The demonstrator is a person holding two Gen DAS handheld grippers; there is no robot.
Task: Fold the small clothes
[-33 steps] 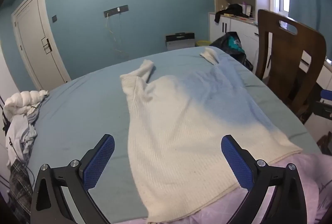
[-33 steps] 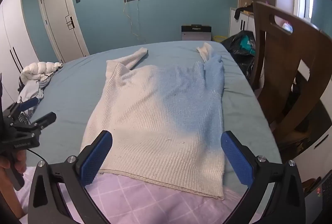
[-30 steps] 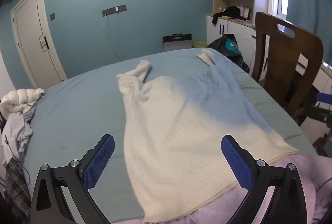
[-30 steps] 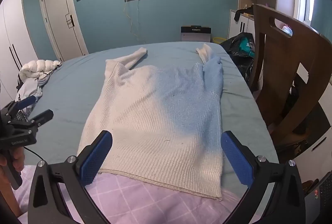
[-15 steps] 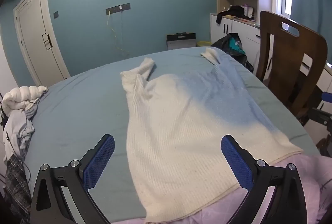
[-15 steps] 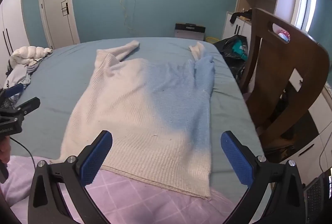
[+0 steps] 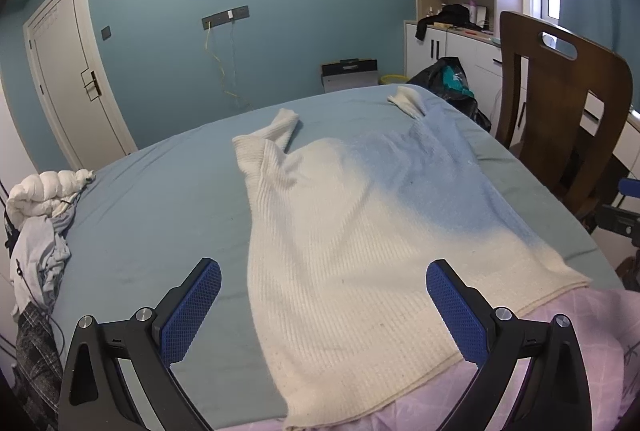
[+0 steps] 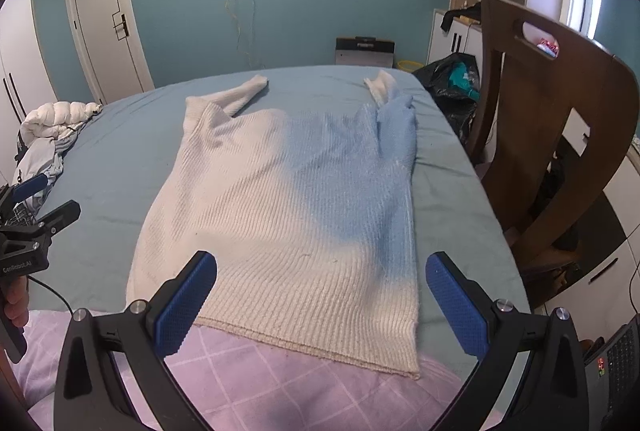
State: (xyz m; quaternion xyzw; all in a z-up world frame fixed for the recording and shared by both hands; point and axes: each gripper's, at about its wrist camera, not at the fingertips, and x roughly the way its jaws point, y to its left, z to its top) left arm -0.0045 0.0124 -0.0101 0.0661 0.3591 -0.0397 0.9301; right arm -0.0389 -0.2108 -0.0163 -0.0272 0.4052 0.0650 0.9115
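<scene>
A cream ribbed knit sweater [image 7: 352, 251] [image 8: 288, 207] lies spread flat on the blue-grey bed sheet [image 7: 152, 223] [image 8: 100, 167], hem toward me, both sleeves folded up at the far end. My left gripper [image 7: 324, 311] hovers open above the hem's left part, blue pads wide apart, nothing between them. My right gripper [image 8: 320, 295] hovers open over the hem's middle, also empty. In the right wrist view the left gripper [image 8: 32, 227] shows at the left edge, held by a hand [image 8: 14, 305].
A pink checked cover [image 8: 260, 383] lies under the hem at the near edge. A wooden chair [image 8: 560, 135] [image 7: 560, 111] stands close on the right. A pile of white and grey clothes [image 7: 40, 215] sits at the bed's left edge. A black bag [image 8: 456, 79] lies beyond.
Both grippers drifted slightly over the sweater and stayed open. The right gripper's view shifted a little rightward and closer to the hem. The sweater has not moved.
</scene>
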